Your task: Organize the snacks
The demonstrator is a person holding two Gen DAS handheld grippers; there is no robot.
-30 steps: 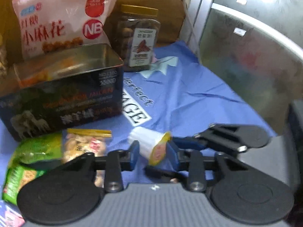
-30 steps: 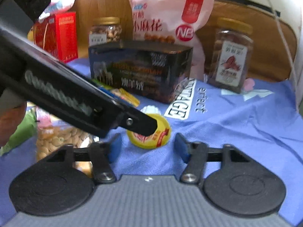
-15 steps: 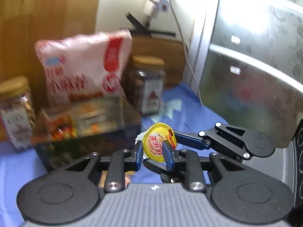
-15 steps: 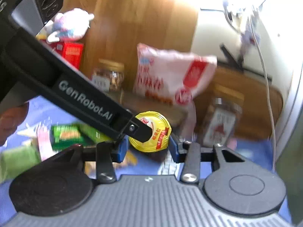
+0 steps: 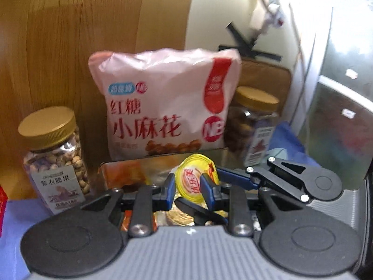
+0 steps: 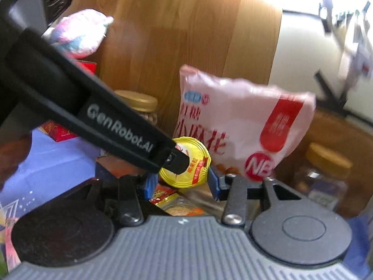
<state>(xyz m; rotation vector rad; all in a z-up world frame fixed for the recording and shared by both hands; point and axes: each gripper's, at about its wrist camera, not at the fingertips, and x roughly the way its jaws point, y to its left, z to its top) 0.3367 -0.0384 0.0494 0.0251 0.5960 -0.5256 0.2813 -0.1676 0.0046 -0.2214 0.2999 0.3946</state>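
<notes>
A small jelly cup with a yellow foil lid (image 5: 193,182) (image 6: 186,165) hangs in the air, held from two sides. My left gripper (image 5: 187,186) is shut on it, its blue pads pinching the cup edge-on. My right gripper (image 6: 181,183) is shut across the lid's rim. In the left wrist view it reaches in from the right. The left gripper's black finger crosses the right wrist view from the upper left. Below the cup lies an open dark tin (image 5: 130,168) with wrapped snacks (image 6: 177,207) inside.
Behind the tin a pink snack bag (image 5: 163,107) leans on a wooden panel, between two gold-lidded nut jars (image 5: 51,154) (image 5: 254,126). A red box (image 6: 60,133) stands far left on the blue cloth (image 6: 51,163). A glass panel closes off the right.
Both grippers lifted the jelly cup off the blue cloth and carried it up and toward the back. It now hangs over the open tin, lid facing both cameras.
</notes>
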